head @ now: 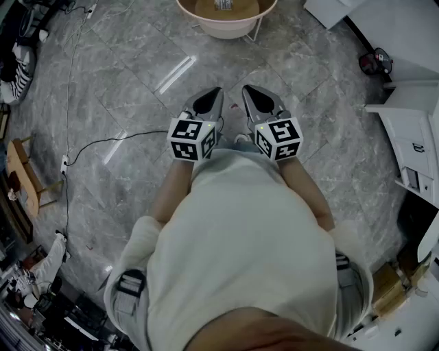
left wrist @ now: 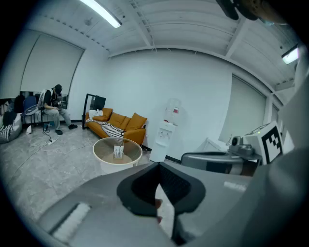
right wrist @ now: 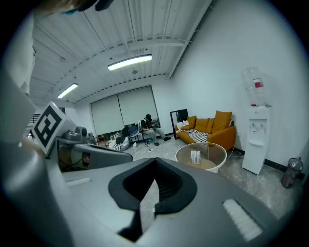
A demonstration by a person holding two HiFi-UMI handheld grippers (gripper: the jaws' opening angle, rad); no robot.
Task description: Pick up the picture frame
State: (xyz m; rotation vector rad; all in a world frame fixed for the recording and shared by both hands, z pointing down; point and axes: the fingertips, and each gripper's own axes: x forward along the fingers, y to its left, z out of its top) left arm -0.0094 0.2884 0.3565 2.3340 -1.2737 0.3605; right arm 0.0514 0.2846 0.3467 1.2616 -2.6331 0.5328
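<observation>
Standing person seen from above, with a hand-held gripper in each hand. The left hand-held gripper (head: 214, 91) and the right hand-held gripper (head: 249, 90) are held side by side before the body, short of the table (head: 226, 31) and well apart from it. Both point toward the table over the marble floor (head: 130, 82). Each has its jaws closed together, with nothing between them.

The table is round, with a clear top set in a cream, bowl-like base. The picture frame (head: 223, 5) stands upright near the middle of the table, alone there.

Behind the table is an orange sofa (left wrist: 118, 124). Right of the table a white water dispenser (right wrist: 256, 140) carries an upturned bottle. Farther right of the table stands a dark waste bin (right wrist: 289, 171); its contents cannot be made out.
</observation>
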